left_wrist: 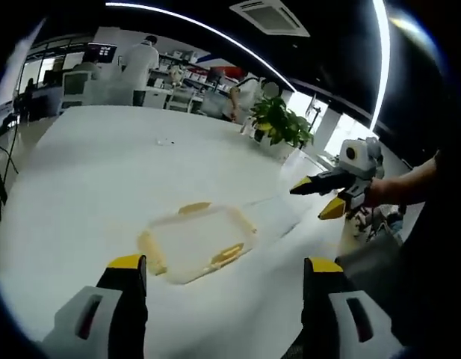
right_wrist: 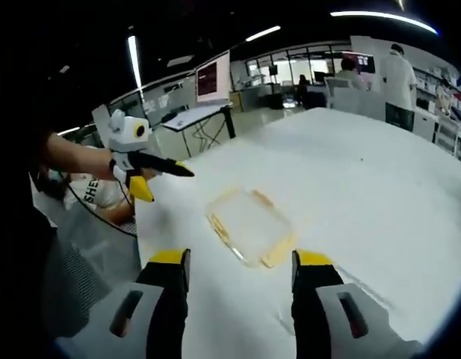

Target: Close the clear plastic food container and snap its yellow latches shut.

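On my white table (left_wrist: 88,172) the clear container (left_wrist: 198,241) lies flat with yellow latches (left_wrist: 226,256) at its edges, and I hold both the left gripper (left_wrist: 224,275) and right gripper (right_wrist: 239,268) above it, jaws apart, empty.

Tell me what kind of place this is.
Most likely an open-plan lab or office workspace. A large white table holds the clear food container, a potted plant stands at its far edge, and behind are desks with monitors, ceiling strip lights and people in white coats.
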Tool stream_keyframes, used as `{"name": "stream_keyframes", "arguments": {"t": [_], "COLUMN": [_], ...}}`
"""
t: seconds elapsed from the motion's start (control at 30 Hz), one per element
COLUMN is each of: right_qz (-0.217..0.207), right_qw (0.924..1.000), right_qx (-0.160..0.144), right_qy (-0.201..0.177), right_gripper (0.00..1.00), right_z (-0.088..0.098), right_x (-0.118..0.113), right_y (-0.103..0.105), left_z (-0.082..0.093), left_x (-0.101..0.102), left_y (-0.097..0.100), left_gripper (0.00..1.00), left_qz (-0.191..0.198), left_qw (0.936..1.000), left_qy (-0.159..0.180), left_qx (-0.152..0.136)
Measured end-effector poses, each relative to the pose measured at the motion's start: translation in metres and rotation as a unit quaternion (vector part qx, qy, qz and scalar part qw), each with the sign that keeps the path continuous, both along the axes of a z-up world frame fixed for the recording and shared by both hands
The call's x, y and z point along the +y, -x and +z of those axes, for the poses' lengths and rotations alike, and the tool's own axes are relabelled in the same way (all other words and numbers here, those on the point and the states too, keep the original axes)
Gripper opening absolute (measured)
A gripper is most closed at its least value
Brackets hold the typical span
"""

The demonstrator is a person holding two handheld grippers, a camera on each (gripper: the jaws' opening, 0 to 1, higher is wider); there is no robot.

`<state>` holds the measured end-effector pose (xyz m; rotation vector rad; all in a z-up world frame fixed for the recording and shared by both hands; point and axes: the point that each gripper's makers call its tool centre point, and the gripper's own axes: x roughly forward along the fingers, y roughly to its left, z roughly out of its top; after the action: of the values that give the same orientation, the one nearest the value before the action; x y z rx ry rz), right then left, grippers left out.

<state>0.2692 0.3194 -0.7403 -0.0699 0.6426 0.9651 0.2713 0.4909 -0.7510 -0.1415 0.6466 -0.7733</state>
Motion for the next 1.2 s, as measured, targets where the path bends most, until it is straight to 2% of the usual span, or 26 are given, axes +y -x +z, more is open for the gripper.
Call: {"name": "stream_keyframes", "arguments": {"t": [0.17,0.3,0.33,0.37,0.4,0.47,0.53,0.57,0.6,0.63,0.7,0.77,0.83,0.9,0.93,0.97,1.0,1.03,1.1,1.17,1.2], "right_qz": [-0.012,0.006,-0.003,-0.022,-0.026,-0.008,0.005,0.004,0.006,0.011,0.024,0.048,0.057,0.088,0.096,0.106,0.105,0.112,0.125,0.137,0.144], "right_qw": [0.9998,1.0,1.0,0.999,0.9982,0.9999,0.9999,0.9999,0.9999,0.9998,0.9993,0.9976,0.9966,0.9909,0.9895,0.9883,0.9875,0.9849,0.9826,0.9776,0.9765], "right_qx": [0.005,-0.002,0.009,0.029,0.031,0.011,0.008,0.008,0.007,0.005,0.002,0.005,0.002,-0.028,-0.027,-0.017,-0.024,-0.038,-0.031,-0.038,-0.032], "right_qy": [-0.016,0.006,-0.002,-0.026,-0.044,-0.008,0.008,0.013,0.013,0.014,0.028,0.049,0.06,0.098,0.104,0.108,0.115,0.126,0.134,0.155,0.157], "right_gripper": [0.54,0.53,0.54,0.55,0.55,0.54,0.53,0.53,0.53,0.53,0.53,0.51,0.53,0.57,0.56,0.55,0.55,0.56,0.54,0.53,0.52], "right_z": [0.004,0.002,0.002,0.004,0.008,0.003,-0.002,-0.004,-0.004,-0.005,-0.01,-0.017,-0.021,-0.028,-0.03,-0.034,-0.035,-0.036,-0.04,-0.044,-0.047], "right_x": [0.002,0.003,0.002,0.004,0.006,0.003,0.003,0.004,0.005,0.007,0.01,0.013,0.016,0.017,0.018,0.021,0.021,0.021,0.022,0.02,0.021], "right_y": [-0.014,-0.021,-0.026,-0.029,-0.035,-0.041,-0.044,-0.047,-0.049,-0.051,-0.05,-0.047,-0.046,-0.046,-0.044,-0.04,-0.042,-0.046,-0.044,-0.047,-0.046], "left_z": [-0.005,-0.01,-0.012,-0.013,-0.016,-0.02,-0.023,-0.024,-0.027,-0.027,-0.027,-0.029,-0.034,-0.038,-0.039,-0.042,-0.044,-0.048,-0.051,-0.053,-0.054], "left_x": [0.004,0.007,0.008,0.008,0.009,0.01,0.012,0.012,0.012,0.011,0.007,0.006,0.007,0.006,0.006,0.007,0.008,0.012,0.015,0.015,0.015], "left_y": [-0.007,-0.012,-0.013,-0.014,-0.016,-0.018,-0.02,-0.02,-0.02,-0.021,-0.023,-0.026,-0.027,-0.027,-0.028,-0.029,-0.029,-0.033,-0.038,-0.041,-0.044], "left_gripper": [0.83,0.82,0.8,0.8,0.8,0.8,0.79,0.79,0.79,0.79,0.79,0.79,0.78,0.77,0.77,0.76,0.76,0.74,0.73,0.73,0.73], "left_qz": [-0.029,-0.045,-0.05,-0.052,-0.056,-0.069,-0.085,-0.099,-0.121,-0.13,-0.131,-0.14,-0.157,-0.175,-0.18,-0.194,-0.205,-0.219,-0.236,-0.241,-0.243], "left_qw": [0.9992,0.9982,0.9979,0.9978,0.9975,0.996,0.9932,0.9905,0.9849,0.9829,0.9842,0.9825,0.9777,0.9733,0.9718,0.9674,0.9636,0.9561,0.9465,0.9449,0.9438], "left_qy": [-0.026,-0.039,-0.041,-0.042,-0.043,-0.057,-0.08,-0.095,-0.122,-0.127,-0.117,-0.121,-0.138,-0.148,-0.152,-0.162,-0.171,-0.193,-0.217,-0.219,-0.221], "left_qx": [-0.007,-0.006,-0.002,0.0,0.003,0.005,-0.004,-0.011,-0.022,-0.028,-0.022,-0.021,-0.02,-0.018,-0.02,-0.021,-0.017,-0.024,-0.036,-0.032,-0.033]}}
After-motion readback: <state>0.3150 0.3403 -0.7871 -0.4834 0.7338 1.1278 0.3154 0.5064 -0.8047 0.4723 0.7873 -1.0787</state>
